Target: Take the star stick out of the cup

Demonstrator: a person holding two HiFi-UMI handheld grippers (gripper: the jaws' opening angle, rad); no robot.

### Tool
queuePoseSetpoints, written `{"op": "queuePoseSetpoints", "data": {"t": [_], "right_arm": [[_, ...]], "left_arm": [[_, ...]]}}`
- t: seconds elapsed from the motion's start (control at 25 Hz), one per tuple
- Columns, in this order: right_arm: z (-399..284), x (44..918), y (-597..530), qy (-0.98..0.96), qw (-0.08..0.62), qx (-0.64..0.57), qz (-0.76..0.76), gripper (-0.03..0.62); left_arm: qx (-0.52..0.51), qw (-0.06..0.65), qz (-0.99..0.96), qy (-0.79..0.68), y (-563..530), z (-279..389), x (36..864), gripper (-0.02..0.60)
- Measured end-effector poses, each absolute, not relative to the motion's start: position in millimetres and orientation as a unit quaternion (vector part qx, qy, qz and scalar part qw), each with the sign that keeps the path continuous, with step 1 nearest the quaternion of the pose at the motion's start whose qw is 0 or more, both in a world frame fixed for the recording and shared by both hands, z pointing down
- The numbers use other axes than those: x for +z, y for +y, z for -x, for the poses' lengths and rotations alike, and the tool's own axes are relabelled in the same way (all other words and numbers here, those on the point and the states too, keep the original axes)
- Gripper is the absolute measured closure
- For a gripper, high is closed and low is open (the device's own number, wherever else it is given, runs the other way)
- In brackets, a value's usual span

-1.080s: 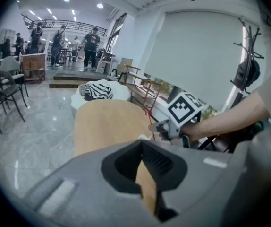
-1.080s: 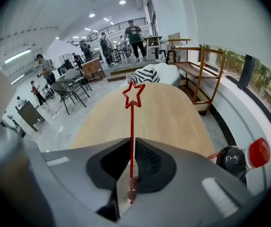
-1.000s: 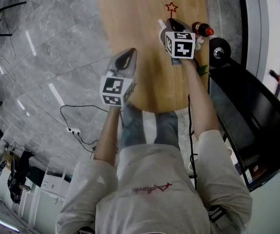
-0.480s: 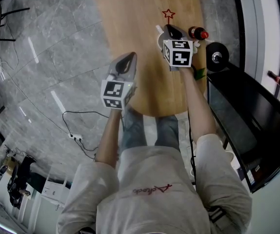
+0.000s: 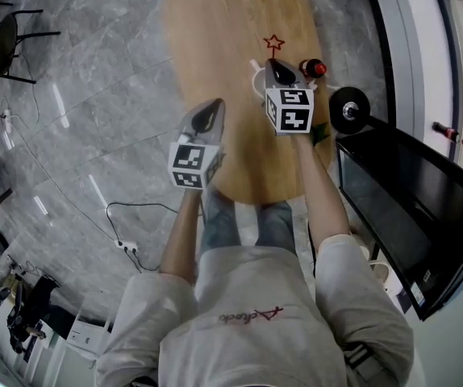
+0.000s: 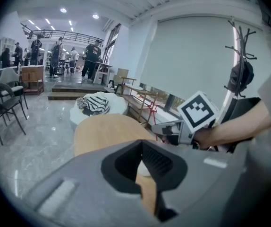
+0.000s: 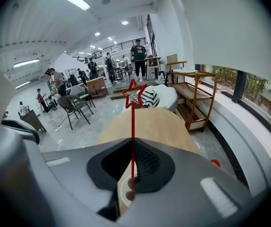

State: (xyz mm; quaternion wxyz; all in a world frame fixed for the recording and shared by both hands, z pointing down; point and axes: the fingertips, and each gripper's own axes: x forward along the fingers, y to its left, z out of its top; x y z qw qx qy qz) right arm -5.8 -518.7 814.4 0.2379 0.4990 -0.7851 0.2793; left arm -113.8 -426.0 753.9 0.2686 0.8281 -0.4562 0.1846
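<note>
The grasp is made: the right gripper [image 7: 132,169] has its jaws drawn nearly together on the thin red shaft of the star stick [image 7: 133,126], pinching it low down. The shaft rises straight out of the pads, and the outlined star on top stands clear above them. Seen from the head view, this gripper is at the far right part of the oval wooden table [image 5: 215,39]. The star shows just beyond its tip, and the white cup [image 5: 258,79] is directly under it and just to its left. A bottle [image 5: 312,68] with a red cap lies close by on the right. In the right gripper view a pale curved rim, probably the cup's, shows right below the pads, so the stick's lower end appears to be at or within the cup's mouth. Whether it has cleared the rim cannot be told. By that reading the taking hold is done, and what is left is the lift straight up until the stick is free of the cup, then carrying it away. The left gripper [image 6: 143,161] hangs over the near left edge of the table, well apart from the cup, with its jaws together and nothing between them.
</note>
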Motion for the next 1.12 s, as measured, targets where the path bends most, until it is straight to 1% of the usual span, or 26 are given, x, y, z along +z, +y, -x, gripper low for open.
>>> {"op": "queuePoseSetpoints", "data": {"t": [0.68,1.12], "right_arm": [[-5.3,652.7,-450.0,-0.812,0.172,0.221,-0.512,0.585],[-6.1,531.9,-406.4,-0.839,0.131,0.167,-0.500,0.585]], "left_arm": [[0.141,0.204,-0.843,-0.477,-402.4,106.3,623.1,0.580],[0.106,0.149,-0.844,-0.504,-382.3,109.8,510.0,0.580]]}}
